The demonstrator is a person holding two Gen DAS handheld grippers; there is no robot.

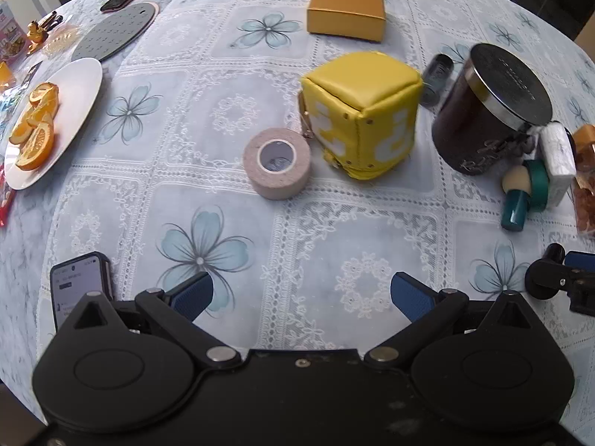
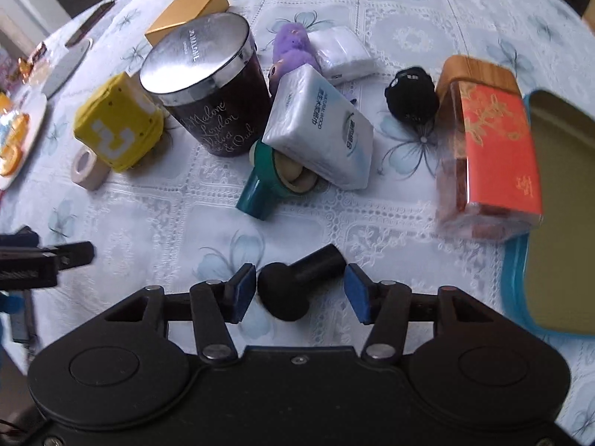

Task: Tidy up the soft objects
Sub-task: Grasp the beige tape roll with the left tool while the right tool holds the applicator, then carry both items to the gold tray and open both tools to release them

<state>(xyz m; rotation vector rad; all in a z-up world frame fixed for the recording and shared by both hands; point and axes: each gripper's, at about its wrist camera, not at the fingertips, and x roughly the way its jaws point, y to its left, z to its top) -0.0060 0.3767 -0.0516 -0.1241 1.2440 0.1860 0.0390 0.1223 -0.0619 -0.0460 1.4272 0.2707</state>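
Observation:
A yellow soft cube (image 1: 362,115) stands mid-table, also in the right wrist view (image 2: 119,124). My left gripper (image 1: 301,295) is open and empty, well short of the cube. My right gripper (image 2: 300,291) is open, its pads on either side of a black makeup sponge on a handle (image 2: 293,286) lying on the cloth, not touching it. A tissue pack (image 2: 321,126) leans on a teal sponge holder (image 2: 273,182). A purple plush (image 2: 292,46), a white folded pack (image 2: 344,54) and a black soft ball (image 2: 411,98) lie behind.
A dark candle jar (image 2: 212,81) stands beside the cube. A tape roll (image 1: 277,163), gold box (image 1: 346,11), plate of orange slices (image 1: 48,119), phone (image 1: 80,286), red-labelled box (image 2: 491,148) and blue-rimmed tray (image 2: 557,215) are around.

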